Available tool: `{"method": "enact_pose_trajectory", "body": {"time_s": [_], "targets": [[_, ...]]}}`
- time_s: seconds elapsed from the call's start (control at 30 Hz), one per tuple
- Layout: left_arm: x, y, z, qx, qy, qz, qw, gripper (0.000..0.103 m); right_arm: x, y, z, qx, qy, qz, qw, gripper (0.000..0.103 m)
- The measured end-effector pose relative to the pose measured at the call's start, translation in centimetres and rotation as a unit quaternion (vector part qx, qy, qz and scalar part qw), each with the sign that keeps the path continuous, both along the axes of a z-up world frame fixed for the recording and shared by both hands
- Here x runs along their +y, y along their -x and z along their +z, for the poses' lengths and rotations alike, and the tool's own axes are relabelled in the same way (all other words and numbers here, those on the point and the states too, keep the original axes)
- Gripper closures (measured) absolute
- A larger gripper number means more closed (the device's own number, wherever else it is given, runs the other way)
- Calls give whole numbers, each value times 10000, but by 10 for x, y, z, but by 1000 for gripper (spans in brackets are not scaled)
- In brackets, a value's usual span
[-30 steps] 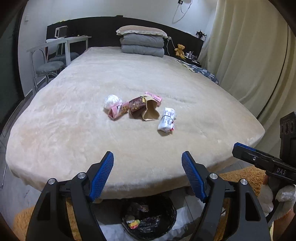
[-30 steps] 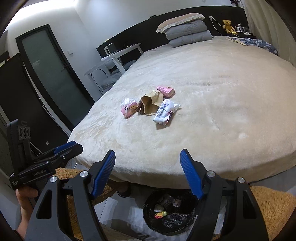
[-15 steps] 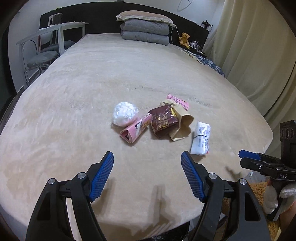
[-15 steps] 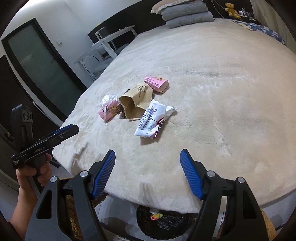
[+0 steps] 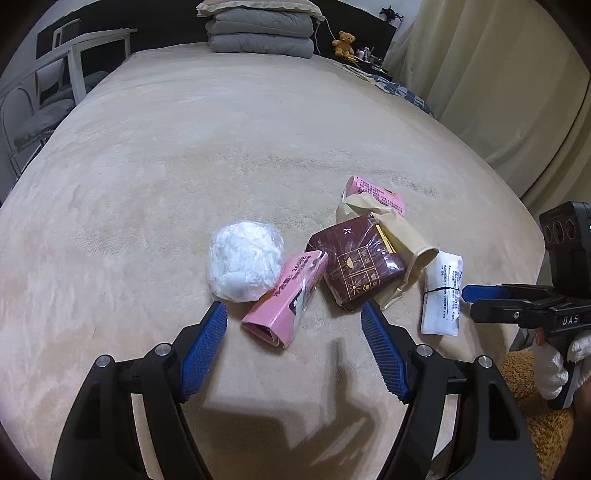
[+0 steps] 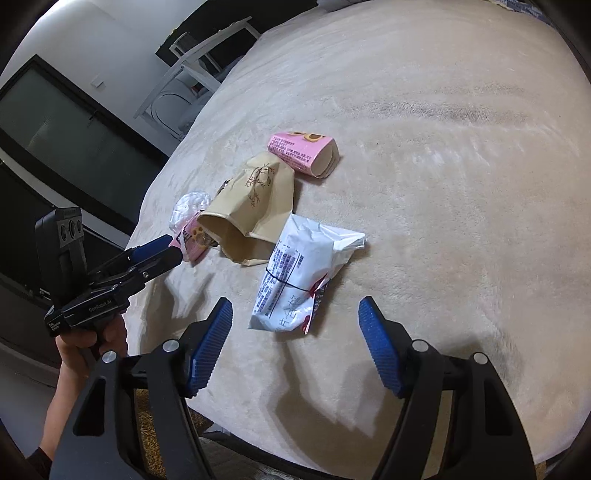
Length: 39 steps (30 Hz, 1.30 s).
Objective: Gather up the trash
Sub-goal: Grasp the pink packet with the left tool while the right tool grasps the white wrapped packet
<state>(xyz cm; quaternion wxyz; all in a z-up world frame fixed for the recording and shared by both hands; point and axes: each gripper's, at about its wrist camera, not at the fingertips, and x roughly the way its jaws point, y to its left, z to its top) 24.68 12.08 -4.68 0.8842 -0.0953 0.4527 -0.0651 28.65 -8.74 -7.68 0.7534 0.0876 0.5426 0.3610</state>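
Trash lies in a heap on the beige bed (image 5: pixel 184 166). My left gripper (image 5: pixel 291 314) hovers open over the near end of a pink carton (image 5: pixel 286 299), its pads apart from it. Beside that carton sit a white plastic ball (image 5: pixel 243 264), a maroon packet (image 5: pixel 360 267), a tan paper bag (image 5: pixel 402 236) and a second pink carton (image 5: pixel 376 194). My right gripper (image 6: pixel 295 306) has its jaws closing, still clear of the white printed packet (image 6: pixel 295 273) whose near end lies between the fingertips. The paper bag (image 6: pixel 251 210) and pink carton (image 6: pixel 303 153) lie beyond it.
Folded quilts and a pillow (image 5: pixel 258 33) are stacked at the head of the bed, with a teddy bear (image 5: pixel 345 40) beside them. A white desk and chair (image 5: pixel 55 74) stand left, curtains (image 5: pixel 498 74) right. A dark door (image 6: pixel 55 129) is off the bed's left side.
Both grippers have come forward and down over the bed, close to the trash heap. The black bin below the bed's edge has dropped out of view. The right jaws have narrowed slightly.
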Motion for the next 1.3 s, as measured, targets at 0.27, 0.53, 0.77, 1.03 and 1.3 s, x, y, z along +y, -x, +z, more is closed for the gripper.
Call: {"method": "enact_pose_trajectory", "body": {"time_s": [0.27,0.53,0.77,1.03,1.3], "targets": [[-6,-13,-15,315,88,-262,9991,52,22,-8,-8,105,106,296,9995,44],[-12,-13,-18,317,-102,-181,9993,75,20,-13,-9,92,156,220,9996,58],[-14,-2,-10,136,-49,-85,9999,76,10,-9,-3,-58,83,152,9998,59],[-18,22,5,-109,143,55,9998,76,-3,7,6,-362,69,-38,9993,59],[-25,54,23,-396,330,207,9985,76,-18,30,18,-616,-186,-103,9979,59]]}}
